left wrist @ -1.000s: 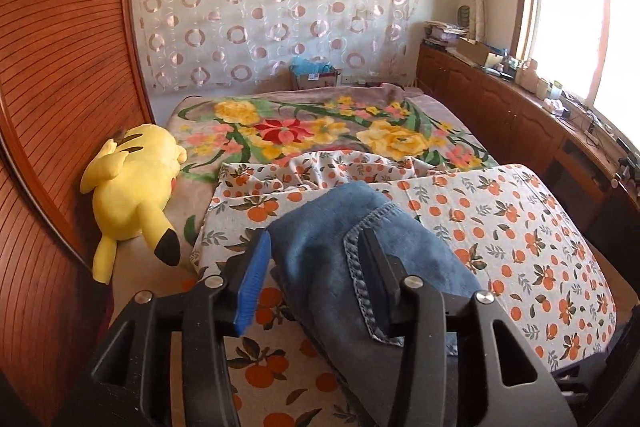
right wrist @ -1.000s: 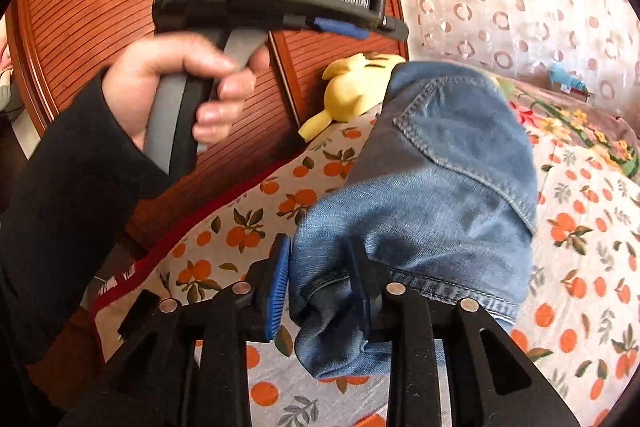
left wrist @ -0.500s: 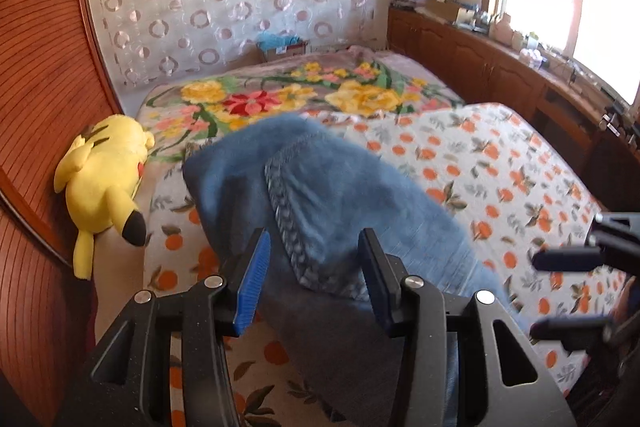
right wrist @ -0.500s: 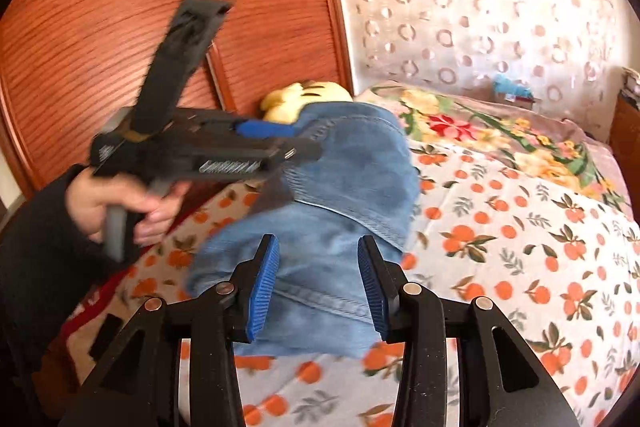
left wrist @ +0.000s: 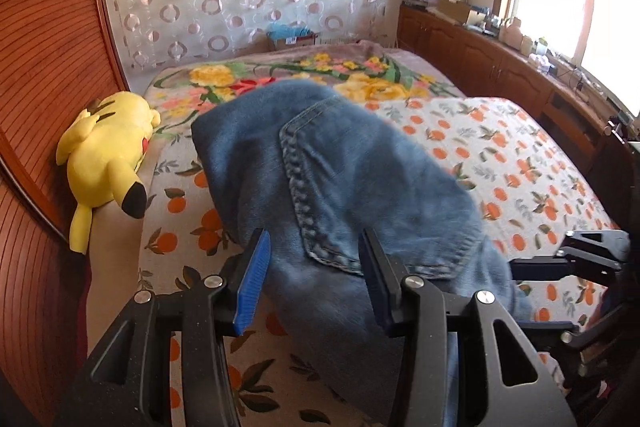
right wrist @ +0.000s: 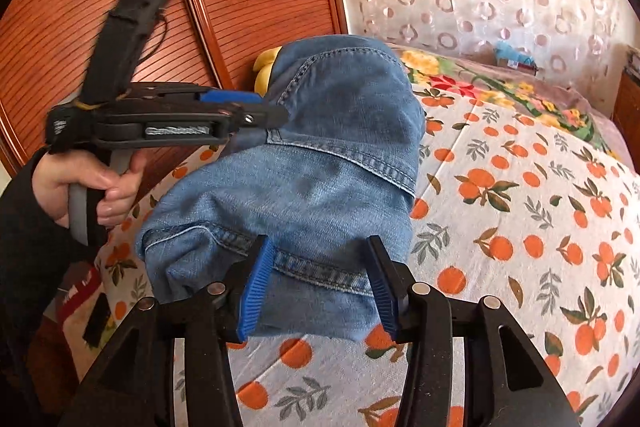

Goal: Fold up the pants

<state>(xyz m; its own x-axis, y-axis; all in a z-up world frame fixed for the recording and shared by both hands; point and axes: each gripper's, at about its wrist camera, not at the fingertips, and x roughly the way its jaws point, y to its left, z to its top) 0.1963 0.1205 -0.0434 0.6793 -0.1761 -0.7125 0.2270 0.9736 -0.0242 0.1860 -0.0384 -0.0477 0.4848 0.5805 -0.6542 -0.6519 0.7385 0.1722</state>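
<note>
Left tongs (left wrist: 314,281) stand wide with the folded blue jeans (left wrist: 352,187) lying between the fingers on the orange-print bed sheet (left wrist: 520,163) beside a yellow plush (left wrist: 106,157), while right tongs (right wrist: 318,285), equally wide, straddle the jeans' (right wrist: 320,163) waistband.

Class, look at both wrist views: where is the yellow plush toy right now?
In the left wrist view the yellow plush toy lies at the bed's left edge against the wooden wall, left of the jeans.

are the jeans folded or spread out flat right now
Folded: the jeans sit as a thick bundle on the orange-print sheet, waistband and back pocket on top, no legs spread out.
</note>
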